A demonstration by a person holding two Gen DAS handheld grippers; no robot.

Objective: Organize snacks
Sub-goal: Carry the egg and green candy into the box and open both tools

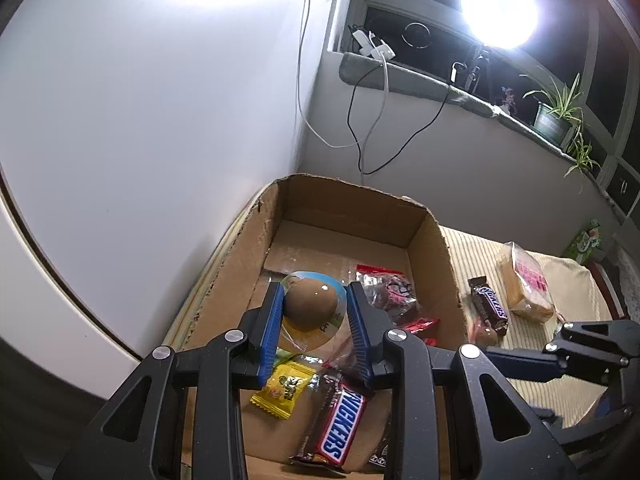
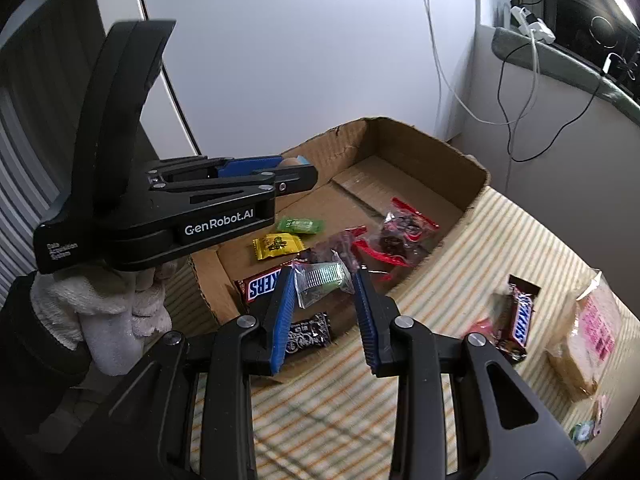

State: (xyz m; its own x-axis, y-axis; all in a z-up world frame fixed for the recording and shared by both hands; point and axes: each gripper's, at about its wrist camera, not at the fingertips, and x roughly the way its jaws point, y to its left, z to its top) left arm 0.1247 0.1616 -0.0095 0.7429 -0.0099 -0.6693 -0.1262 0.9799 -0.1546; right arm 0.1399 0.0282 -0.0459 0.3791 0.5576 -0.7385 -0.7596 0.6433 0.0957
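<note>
Striped cloth covers the tabletop (image 2: 460, 264), with a white wall behind and a cardboard box (image 2: 476, 184) set in the corner. Left claw (image 1: 314, 304) is clenched on a sealed round brown snack in a clear wrapper (image 1: 310, 304), held over the box near the lower centre of its view. Right claw (image 2: 324, 280) grips a small clear packet with a pale green sweet (image 2: 322, 280), its fingers only partly closed around the crinkled film, just above the box's near edge.

Below them lie a Snickers bar (image 1: 340, 424), a yellow sweet (image 1: 284, 388), a green sweet (image 2: 300, 225) and red-sealed packets (image 2: 404, 232). A second Snickers bar (image 2: 520, 316) and a bagged bread slice (image 2: 588, 332) wait on the cloth at right.

Both pieces probably want lowering into bare cardboard before release, since light wrappers cling or skid.
</note>
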